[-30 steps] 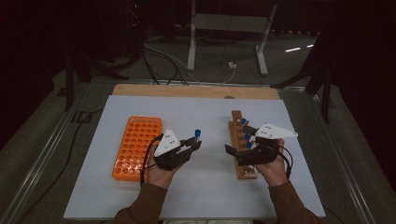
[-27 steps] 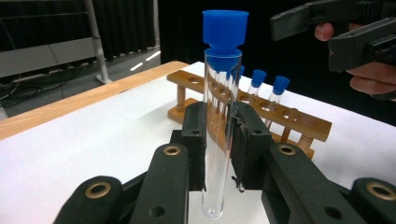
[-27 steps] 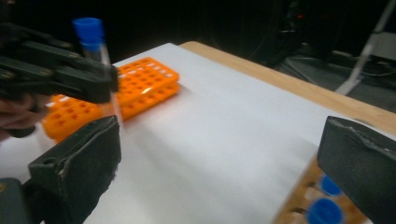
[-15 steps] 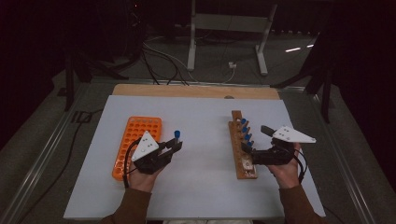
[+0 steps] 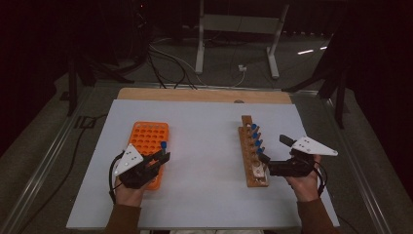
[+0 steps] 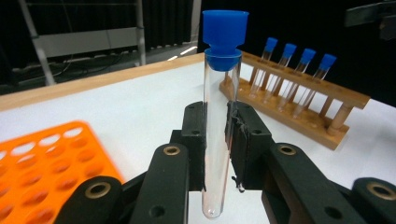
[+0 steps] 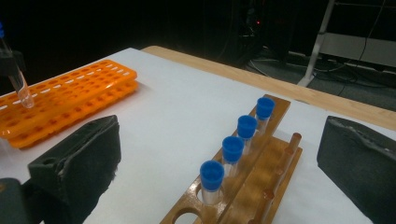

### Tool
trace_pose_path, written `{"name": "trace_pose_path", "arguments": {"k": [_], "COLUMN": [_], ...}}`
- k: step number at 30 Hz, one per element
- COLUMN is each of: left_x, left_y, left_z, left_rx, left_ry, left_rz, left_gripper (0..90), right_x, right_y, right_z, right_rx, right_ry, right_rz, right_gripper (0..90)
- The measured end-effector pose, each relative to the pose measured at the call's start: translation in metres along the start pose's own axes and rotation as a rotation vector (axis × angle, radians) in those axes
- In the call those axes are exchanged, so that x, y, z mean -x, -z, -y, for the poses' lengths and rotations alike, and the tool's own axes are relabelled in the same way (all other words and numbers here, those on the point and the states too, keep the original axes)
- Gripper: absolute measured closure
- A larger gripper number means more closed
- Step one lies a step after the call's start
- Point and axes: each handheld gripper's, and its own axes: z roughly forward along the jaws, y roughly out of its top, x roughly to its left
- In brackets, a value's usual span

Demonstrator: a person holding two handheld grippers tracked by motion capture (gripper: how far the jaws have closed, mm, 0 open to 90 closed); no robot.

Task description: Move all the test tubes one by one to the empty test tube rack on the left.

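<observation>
Clamping left tongs, capped tube

My left gripper is clamped tight; my right gripper hangs with jaws spread wide.

Plastic rack left on table; wooden rack right, tubes in it

Dark room, grey floor — loose cables, metal stand
</observation>
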Motion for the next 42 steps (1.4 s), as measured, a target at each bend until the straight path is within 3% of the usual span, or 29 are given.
{"name": "trace_pose_path", "arguments": {"k": [8, 14, 16, 24, 28, 33, 36, 42], "left_x": [-0.013, -0.013, -0.012, -0.011, -0.008, -0.006, -0.004, -0.003], "left_y": [0.02, 0.028, 0.028, 0.029, 0.026, 0.024, 0.019, 0.018], "left_z": [0.016, 0.026, 0.028, 0.038, 0.043, 0.045, 0.048, 0.048], "left_rx": [-0.011, -0.035, -0.061, -0.145, -0.22, -0.255, -0.303, -0.31], "left_ry": [0.042, 0.057, 0.036, 0.017, -0.026, -0.052, -0.077, -0.081], "left_rz": [-0.025, -0.013, -0.018, -0.027, -0.038, -0.049, -0.054, -0.055], "left_gripper": [78.0, 78.0, 78.0, 77.9, 78.0, 78.1, 78.1, 78.0], "right_x": [-0.002, -0.003, -0.003, -0.003, -0.003, -0.004, -0.005, -0.006], "right_y": [0.001, 0.002, 0.002, 0.002, 0.002, 0.001, -0.001, -0.002], "right_z": [0.002, 0.002, 0.002, 0.003, 0.003, 0.004, 0.005, 0.005], "right_rx": [0.005, 0.009, 0.009, 0.01, 0.008, 0.003, 0.0, -0.002], "right_ry": [-0.007, -0.007, -0.007, -0.002, -0.002, 0.001, 0.003, 0.006], "right_rz": [-0.008, -0.009, -0.011, -0.021, -0.026, -0.031, -0.034, -0.038], "right_gripper": [0.0, 0.0, 0.0, 0.0, 0.0, 0.0, 0.0, 0.0]}}
